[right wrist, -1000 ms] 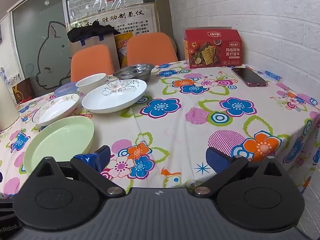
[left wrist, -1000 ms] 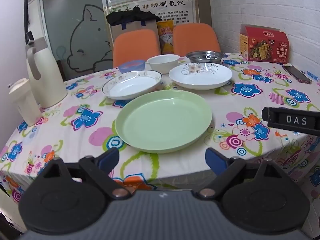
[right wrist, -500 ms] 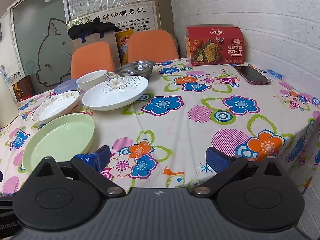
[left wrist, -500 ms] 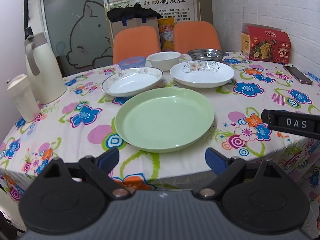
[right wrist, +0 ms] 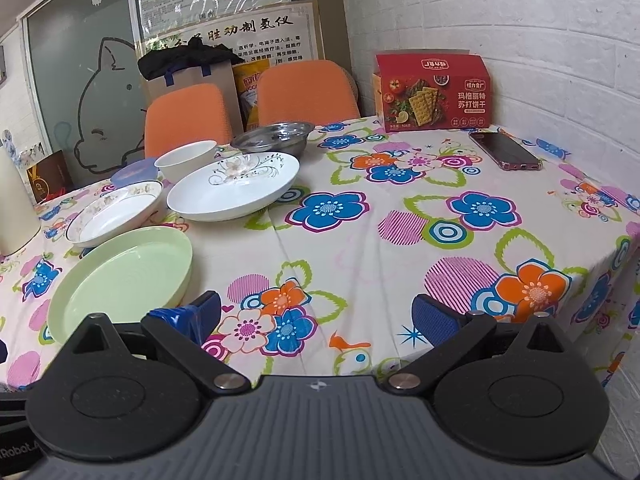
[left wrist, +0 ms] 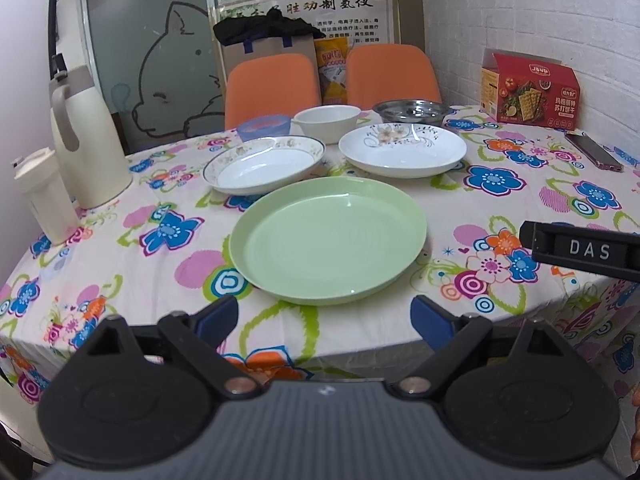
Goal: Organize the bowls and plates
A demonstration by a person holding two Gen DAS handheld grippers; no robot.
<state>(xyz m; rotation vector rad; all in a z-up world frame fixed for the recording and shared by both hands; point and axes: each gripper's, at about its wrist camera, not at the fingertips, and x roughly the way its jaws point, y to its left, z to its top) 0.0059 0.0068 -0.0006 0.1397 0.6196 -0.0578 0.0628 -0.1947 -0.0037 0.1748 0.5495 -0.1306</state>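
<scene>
Nothing looks stacked yet: the green plate (left wrist: 328, 240) lies alone at frame centre, while both hand-held grippers, left (left wrist: 324, 316) and right (right wrist: 316, 316), gape wide and empty.

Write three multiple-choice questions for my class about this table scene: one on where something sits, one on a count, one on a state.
1. Where is the green plate?
A. Nearest the table's front edge
B. On the cracker box
C. Under the phone

2. How many orange chairs stand behind the table?
A. One
B. Two
C. Four

3. What state is the left hand-held gripper in?
A. Shut on a bowl
B. Open, holding nothing
C. Shut on a plate

Answers:
1 A, the other dishes lie behind it.
2 B, chair backs at and.
3 B, its fingers stand apart, nothing between them.
</scene>
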